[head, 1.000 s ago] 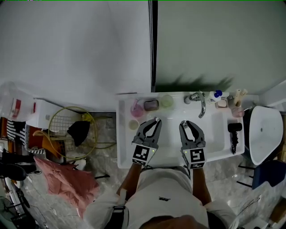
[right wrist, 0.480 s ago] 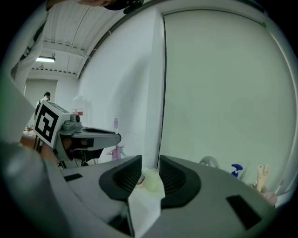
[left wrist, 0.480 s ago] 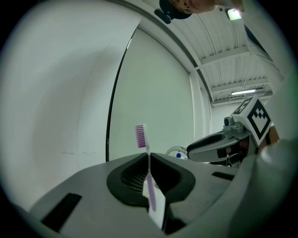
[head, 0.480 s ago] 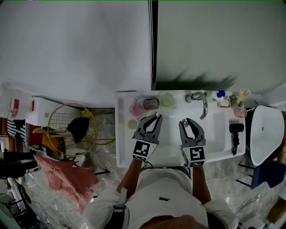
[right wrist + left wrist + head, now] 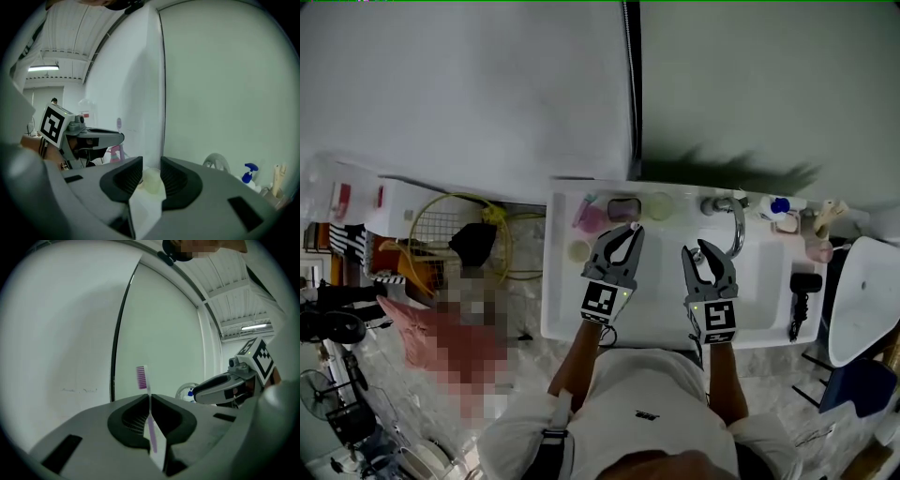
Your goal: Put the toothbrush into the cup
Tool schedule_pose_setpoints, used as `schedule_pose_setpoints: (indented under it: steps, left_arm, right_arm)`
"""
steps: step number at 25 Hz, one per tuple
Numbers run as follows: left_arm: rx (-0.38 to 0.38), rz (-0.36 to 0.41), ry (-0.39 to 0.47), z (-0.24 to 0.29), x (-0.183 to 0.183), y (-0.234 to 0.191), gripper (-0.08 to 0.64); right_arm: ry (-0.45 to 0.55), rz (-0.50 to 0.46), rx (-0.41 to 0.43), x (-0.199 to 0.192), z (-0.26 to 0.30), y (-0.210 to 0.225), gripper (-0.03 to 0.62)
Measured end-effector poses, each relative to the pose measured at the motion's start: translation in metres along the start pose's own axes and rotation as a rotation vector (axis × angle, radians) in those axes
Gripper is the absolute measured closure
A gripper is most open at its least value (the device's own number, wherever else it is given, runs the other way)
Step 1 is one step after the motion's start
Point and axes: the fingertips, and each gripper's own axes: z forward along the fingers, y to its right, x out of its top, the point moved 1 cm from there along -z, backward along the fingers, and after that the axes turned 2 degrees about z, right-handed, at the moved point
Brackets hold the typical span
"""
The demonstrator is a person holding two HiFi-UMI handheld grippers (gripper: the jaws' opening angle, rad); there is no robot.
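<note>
A toothbrush (image 5: 142, 378) with purple bristles and a white-purple handle stands upright between the jaws of my left gripper (image 5: 149, 401), which is shut on it. In the head view that left gripper (image 5: 623, 246) hovers over the white sink (image 5: 562, 319), just in front of a pink cup (image 5: 592, 219) and a pale green cup (image 5: 659, 206) on the back ledge. My right gripper (image 5: 706, 253) hangs beside it over the basin, open by a narrow gap and holding nothing. The pale cup (image 5: 151, 180) shows beyond its jaws.
A chrome faucet (image 5: 733, 221) curves over the basin at the back right, with a blue pump bottle (image 5: 780, 205) beside it. A soap dish (image 5: 623, 207) sits between the cups. A black hair dryer (image 5: 802, 292) lies on the sink's right edge. A yellow wire basket (image 5: 450, 246) stands at the left.
Both grippers have edged a little toward the back of the sink, the left one with the toothbrush still in it. The head camera has shifted slightly.
</note>
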Motion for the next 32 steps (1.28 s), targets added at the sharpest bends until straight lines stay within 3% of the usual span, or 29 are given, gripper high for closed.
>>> schedule_pose_setpoints:
  steps: [10,15,32]
  left_arm:
    - [0.012,0.007,-0.005,0.026,-0.001,-0.001,0.52]
    - [0.02,-0.007,0.034,0.037,0.002,-0.006,0.52]
    - [-0.003,-0.038,0.028,0.078,-0.016,-0.021,0.52]
  right_arm:
    - [-0.022,0.03,0.056,-0.004,0.02,0.007,0.462]
    - [-0.035,0.033,0.074,-0.009,0.03,0.006,0.462]
    - [-0.069,0.063,0.064,-0.023,0.061,0.016,0.462]
